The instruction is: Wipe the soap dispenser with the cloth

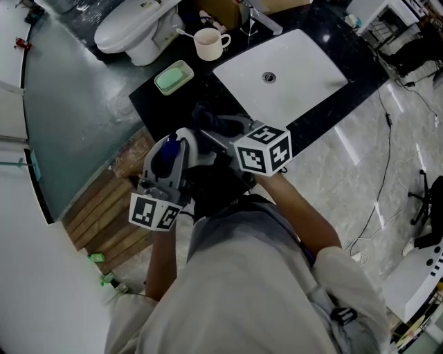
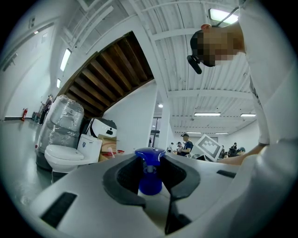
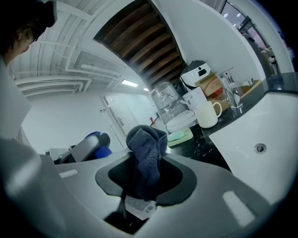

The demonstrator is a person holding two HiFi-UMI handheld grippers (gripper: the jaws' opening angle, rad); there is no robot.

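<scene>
Left gripper [image 2: 150, 168] clamps the soap dispenser [image 2: 150, 183]; right gripper [image 3: 147, 163] clamps the cloth [image 3: 148, 146] (bunched past its fingertips), which we should press on gently.

Tally off the feeds.
- Grippers: two, the left gripper [image 2: 150, 161] and the right gripper [image 3: 145, 173].
- Cubes: I count one marker cube [image 1: 154, 211] on the left and one [image 1: 263, 150] on the right, two in all.
- One soap dispenser [image 2: 150, 180].
- One cloth [image 3: 148, 142].
- On the counter [image 1: 201, 97]: one sink [image 1: 308, 62], one faucet [image 1: 261, 19], one mug [image 1: 210, 44], one soap dish [image 1: 174, 77].
- One toilet [image 1: 135, 29].
- One slatted wooden mat [image 1: 104, 214].
</scene>
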